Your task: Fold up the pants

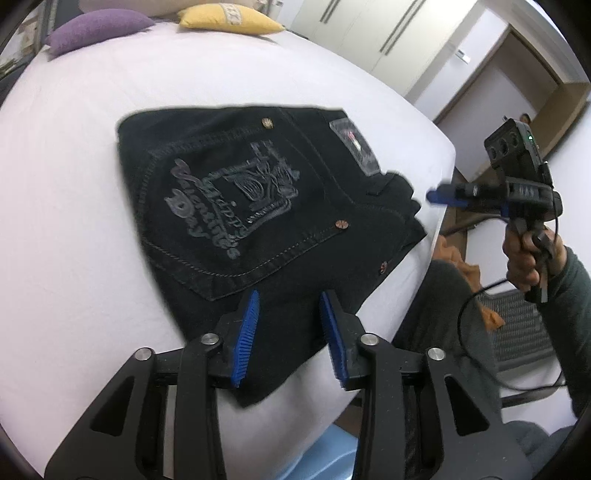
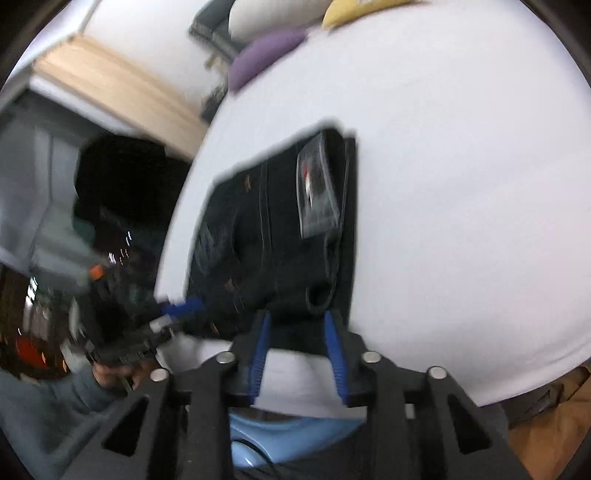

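Black jeans (image 1: 258,206) lie folded into a compact packet on the white bed (image 1: 74,184), back pocket embroidery facing up. My left gripper (image 1: 290,299) is open, its blue pads hovering over the packet's near edge with nothing between them. My right gripper (image 2: 297,317) is open at the waistband end of the jeans (image 2: 280,229), empty. It also shows in the left wrist view (image 1: 439,195), held off the bed's right edge. The left gripper shows blurred in the right wrist view (image 2: 177,308).
A purple cushion (image 1: 96,29) and a yellow cushion (image 1: 229,18) lie at the head of the bed. White wardrobes (image 1: 369,33) and a doorway (image 1: 517,92) stand beyond the right edge. My legs (image 1: 454,332) are by the bed's corner.
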